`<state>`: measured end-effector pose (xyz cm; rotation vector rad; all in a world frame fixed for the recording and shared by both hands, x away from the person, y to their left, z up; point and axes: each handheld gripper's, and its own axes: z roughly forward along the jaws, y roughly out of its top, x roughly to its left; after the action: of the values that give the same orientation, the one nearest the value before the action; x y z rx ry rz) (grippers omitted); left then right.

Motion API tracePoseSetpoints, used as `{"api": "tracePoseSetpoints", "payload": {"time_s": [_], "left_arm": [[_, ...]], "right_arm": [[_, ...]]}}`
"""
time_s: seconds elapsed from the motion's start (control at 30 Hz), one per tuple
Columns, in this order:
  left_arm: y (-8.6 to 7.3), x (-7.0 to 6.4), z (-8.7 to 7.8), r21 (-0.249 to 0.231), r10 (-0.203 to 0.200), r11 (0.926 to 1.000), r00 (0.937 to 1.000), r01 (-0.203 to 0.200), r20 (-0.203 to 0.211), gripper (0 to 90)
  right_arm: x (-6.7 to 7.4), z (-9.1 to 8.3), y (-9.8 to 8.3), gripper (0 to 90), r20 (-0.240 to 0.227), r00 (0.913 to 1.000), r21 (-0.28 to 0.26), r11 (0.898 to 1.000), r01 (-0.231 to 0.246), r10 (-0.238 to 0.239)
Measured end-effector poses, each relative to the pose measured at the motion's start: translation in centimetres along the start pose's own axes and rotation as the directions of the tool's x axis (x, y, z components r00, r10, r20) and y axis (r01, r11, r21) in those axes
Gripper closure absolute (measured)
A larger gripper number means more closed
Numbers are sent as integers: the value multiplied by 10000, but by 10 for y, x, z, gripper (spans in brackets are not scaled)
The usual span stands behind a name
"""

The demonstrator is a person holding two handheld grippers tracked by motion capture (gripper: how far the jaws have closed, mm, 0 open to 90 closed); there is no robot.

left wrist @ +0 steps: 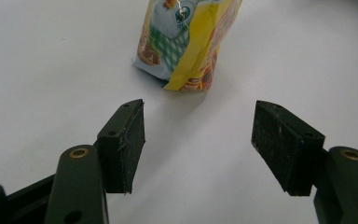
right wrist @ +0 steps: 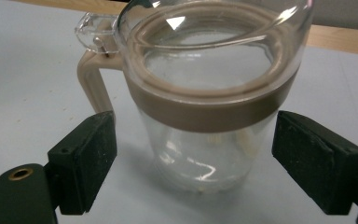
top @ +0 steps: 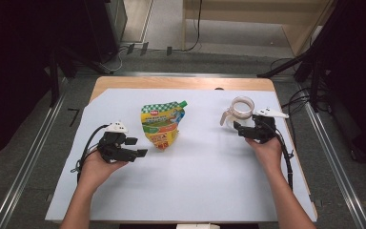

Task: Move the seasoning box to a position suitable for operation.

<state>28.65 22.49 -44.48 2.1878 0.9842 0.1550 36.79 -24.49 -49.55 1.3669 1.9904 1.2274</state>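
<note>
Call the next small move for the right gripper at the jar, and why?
Probably ease the right gripper forward a little, then close. Its pads stand open on either side of the clear jar, not touching the glass, and the jar body looks to sit slightly beyond them. The beige handle is off to one side, clear of the jaws. The left gripper is open short of the pouch.

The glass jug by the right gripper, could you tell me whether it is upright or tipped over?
Upright. The glass jug stands on its base on the white table cover, rim upward, between the right gripper's open jaws.
</note>
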Motion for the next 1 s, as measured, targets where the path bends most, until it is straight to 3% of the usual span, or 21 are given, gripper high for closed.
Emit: {"api": "tracePoseSetpoints", "payload": {"time_s": [0.3, 0.73, 1.0], "left_arm": [[-4, -5, -3, -11, -89, 10000, 9999, 89, 110, 356], [-9, -11, -4, 57, -13, 10000, 10000, 13, 68, 350], [-9, -11, -4, 16, -32, 10000, 10000, 32, 81, 350]], "right_arm": [[-4, 20, 2, 124, 195, 9998, -38, 10000, -3, 4], [0, 44, 1, 99, 631, 9980, -286, 9996, 41, -23], [1, 45, 1, 116, 730, 9970, -215, 9993, 290, -273]]}}
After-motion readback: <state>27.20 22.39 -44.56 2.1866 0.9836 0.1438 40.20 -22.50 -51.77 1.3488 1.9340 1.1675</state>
